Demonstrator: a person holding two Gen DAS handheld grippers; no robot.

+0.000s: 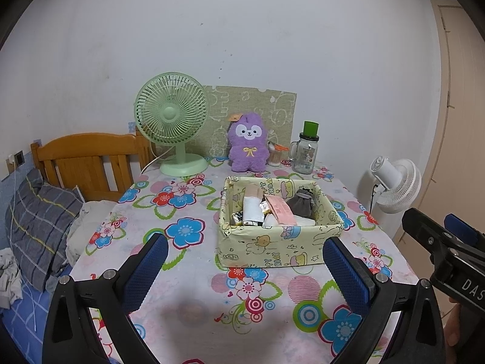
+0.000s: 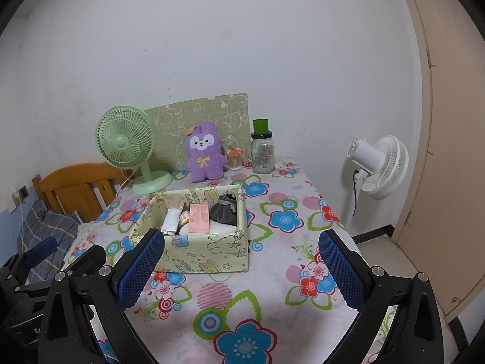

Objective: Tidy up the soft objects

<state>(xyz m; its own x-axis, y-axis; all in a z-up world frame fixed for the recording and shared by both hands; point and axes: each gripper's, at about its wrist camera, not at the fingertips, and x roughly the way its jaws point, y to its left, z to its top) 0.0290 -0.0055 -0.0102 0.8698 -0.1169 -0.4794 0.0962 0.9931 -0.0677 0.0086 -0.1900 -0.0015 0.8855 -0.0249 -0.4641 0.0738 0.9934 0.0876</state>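
Both tools, left tool [image 1: 245, 257] and right tool [image 2: 241, 254], gape empty; purple plush toy [image 1: 248, 143] looks light, squashy: pinch its body.

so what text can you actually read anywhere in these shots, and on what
"DAS", cut off at the frame edge: on the right tool's black body, left wrist view.
Jar label: too small to read.
Pink packet in the box: print blurred.
Box lettering: not legible.
Plush tag: unreadable.
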